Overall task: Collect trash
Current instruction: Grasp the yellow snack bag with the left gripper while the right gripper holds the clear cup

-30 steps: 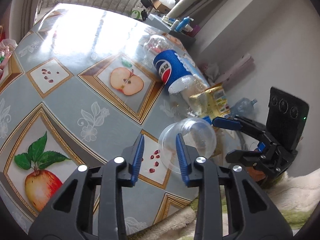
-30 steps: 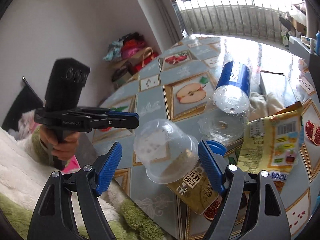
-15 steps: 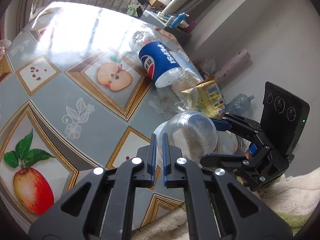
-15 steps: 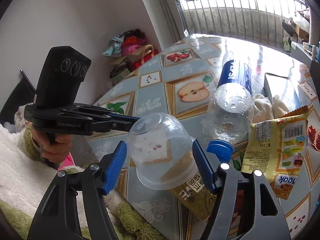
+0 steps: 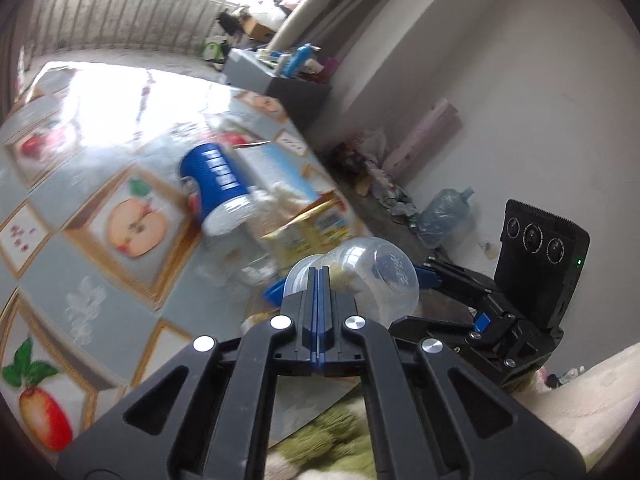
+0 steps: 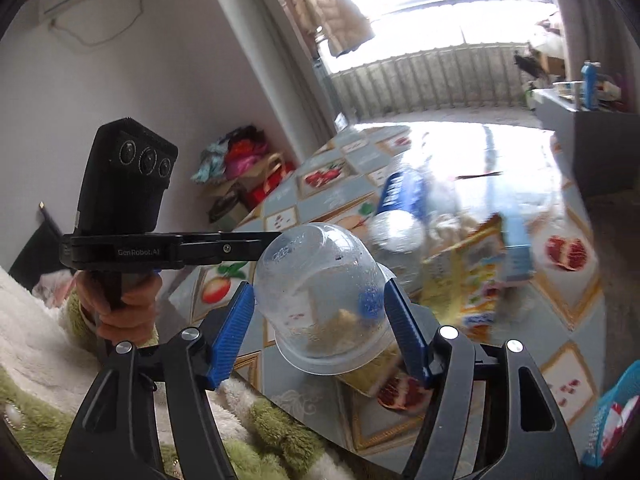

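As trash to be collected, holds the cup upside down between the blue pads of the right gripper, just above the near edge of the table and seemingly lifted off it. Has just been closing these jaws around the cup; now appears to press on both sides, in a wide grip because of the wide body. Keeps the left gripper fully shut, tips against the cup near its closed end, probably to steady it; cannot tell if any plastic is pinched there. Leaves bottle and wrapper lying on the table behind. Points both grippers forward and somewhat downward, close together, with left hand wrapped around its handle.
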Motion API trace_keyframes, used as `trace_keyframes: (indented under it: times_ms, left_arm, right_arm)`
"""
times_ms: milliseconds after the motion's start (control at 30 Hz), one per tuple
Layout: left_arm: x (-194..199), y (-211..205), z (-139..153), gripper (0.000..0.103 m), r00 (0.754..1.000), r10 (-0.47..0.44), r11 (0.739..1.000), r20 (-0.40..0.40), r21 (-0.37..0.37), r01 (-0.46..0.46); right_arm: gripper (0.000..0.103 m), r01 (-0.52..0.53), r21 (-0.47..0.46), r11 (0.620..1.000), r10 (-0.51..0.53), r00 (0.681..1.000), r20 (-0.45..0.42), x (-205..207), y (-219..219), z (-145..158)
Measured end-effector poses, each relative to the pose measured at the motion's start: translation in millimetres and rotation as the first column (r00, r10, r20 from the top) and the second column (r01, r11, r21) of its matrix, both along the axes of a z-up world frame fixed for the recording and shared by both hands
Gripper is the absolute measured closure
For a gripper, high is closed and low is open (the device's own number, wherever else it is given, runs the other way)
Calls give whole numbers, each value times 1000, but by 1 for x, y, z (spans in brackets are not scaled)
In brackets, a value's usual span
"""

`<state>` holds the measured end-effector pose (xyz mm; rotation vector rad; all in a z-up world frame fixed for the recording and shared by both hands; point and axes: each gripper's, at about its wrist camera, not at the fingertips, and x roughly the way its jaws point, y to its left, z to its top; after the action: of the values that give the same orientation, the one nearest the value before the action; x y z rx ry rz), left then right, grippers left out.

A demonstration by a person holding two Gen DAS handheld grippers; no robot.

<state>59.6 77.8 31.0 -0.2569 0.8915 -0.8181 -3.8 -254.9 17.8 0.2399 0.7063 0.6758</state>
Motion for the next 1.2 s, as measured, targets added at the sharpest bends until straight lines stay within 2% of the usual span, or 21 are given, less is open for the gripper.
trace_keyframes:
  times_ms: [133, 333, 467, 533, 567, 633, 733, 800, 867, 933, 1033, 1200]
  left_arm:
    - [11, -50, 10, 103, 994, -103, 994, 25, -19, 104]
    - [26, -129, 6, 103, 967, -254, 967, 28, -5, 254]
    - [35, -174, -9, 103, 948, -319, 947, 12, 48, 318]
    - [34, -188, -19, 103, 941, -337, 937, 13, 105, 334]
    - [33, -194, -23, 98, 940, -341, 932, 15, 135, 336]
    - [32, -194, -26, 81, 942, -334, 931, 18, 164, 327]
    - [25, -176, -19, 74, 945, -321, 938, 66, 161, 307]
    - [17, -159, -8, 69, 946, -303, 945, 117, 162, 283]
    - [11, -145, 2, 60, 944, -293, 950, 153, 160, 269]
    - [4, -132, 7, 55, 941, -280, 951, 190, 184, 246]
    - [-6, -122, 5, 49, 936, -273, 942, 222, 258, 213]
    - [-10, -121, -16, 45, 940, -262, 922, 220, 344, 177]
  right_arm:
    - [38, 128, 21, 992, -129, 991, 21, -12, -39, 7]
    - [38, 317, 30, 948, -317, 948, 0, -25, -96, -3]
    - [38, 403, 33, 915, -402, 915, -41, -25, -123, -24]
    - [38, 427, 53, 902, -424, 903, -70, -21, -129, -41]
    - [38, 440, 58, 896, -434, 896, -89, -20, -133, -50]
    - [38, 455, 64, 888, -444, 886, -134, -14, -140, -72]
    - [37, 472, 85, 877, -449, 871, -202, -8, -145, -99]
    - [37, 474, 122, 872, -444, 871, -209, -7, -147, -102]
    - [37, 473, 128, 872, -443, 872, -209, -9, -148, -103]
    - [37, 471, 128, 873, -440, 873, -210, -7, -148, -104]
    - [37, 478, 117, 871, -448, 868, -213, 1, -146, -103]
    - [36, 499, 94, 862, -468, 853, -230, 8, -144, -102]
